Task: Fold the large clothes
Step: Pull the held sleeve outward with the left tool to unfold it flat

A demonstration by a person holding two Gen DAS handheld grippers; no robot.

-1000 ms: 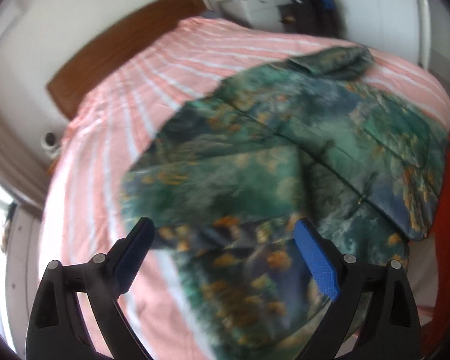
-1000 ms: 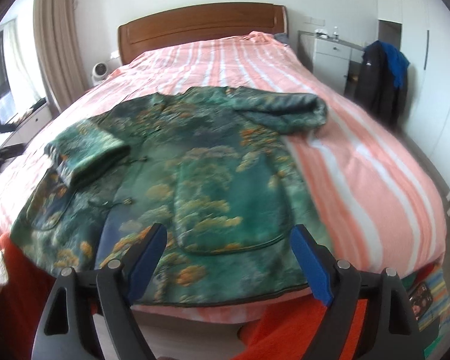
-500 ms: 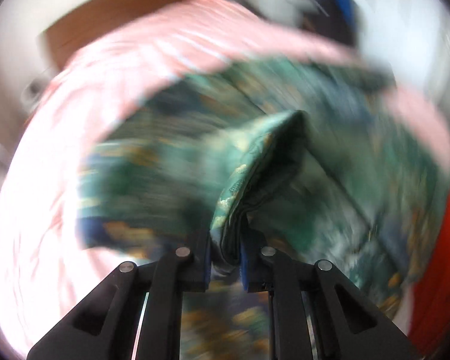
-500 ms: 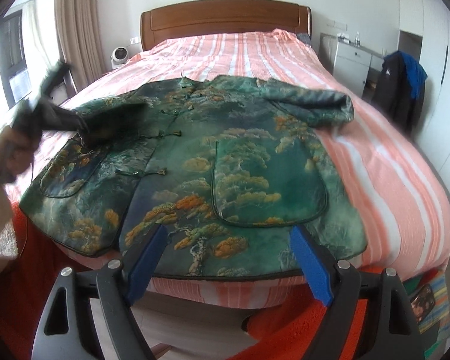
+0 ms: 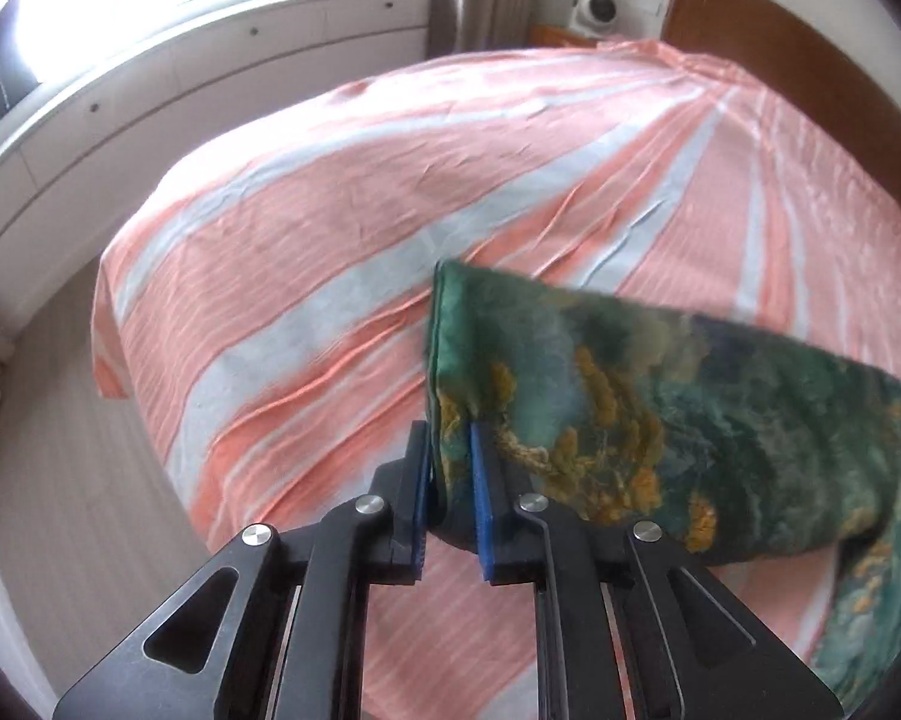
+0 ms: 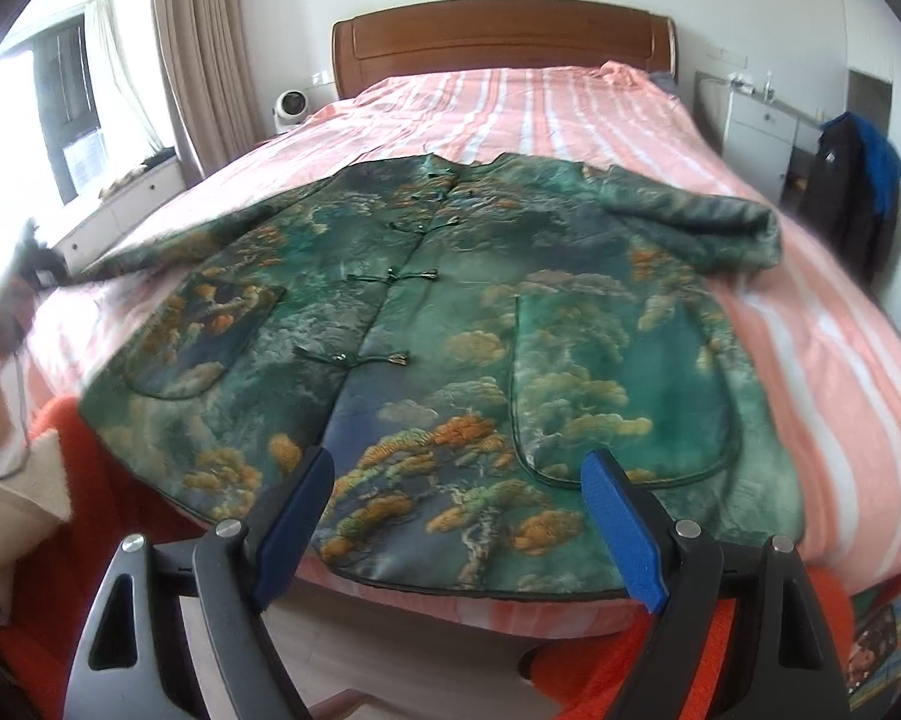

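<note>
A green patterned jacket (image 6: 480, 324) lies front up on the pink striped bed (image 6: 570, 102), buttoned, its hem at the foot edge. My left gripper (image 5: 450, 450) is shut on the cuff of the jacket's left sleeve (image 5: 660, 408) and holds it stretched out over the bed's side; in the right wrist view that sleeve (image 6: 150, 252) runs out to the left edge. The right sleeve (image 6: 696, 222) lies folded across the far right. My right gripper (image 6: 456, 498) is open and empty above the hem.
A wooden headboard (image 6: 498, 36) stands at the far end. A window bench (image 5: 180, 78) runs along the left of the bed. A white dresser (image 6: 756, 120) and a dark hanging coat (image 6: 852, 192) stand right. Orange fabric (image 6: 90, 480) hangs below the foot.
My left gripper closed on the left sleeve's cuff and pulled it off the jacket front, out to the bed's left side. My right gripper stayed open and drew back slightly.
</note>
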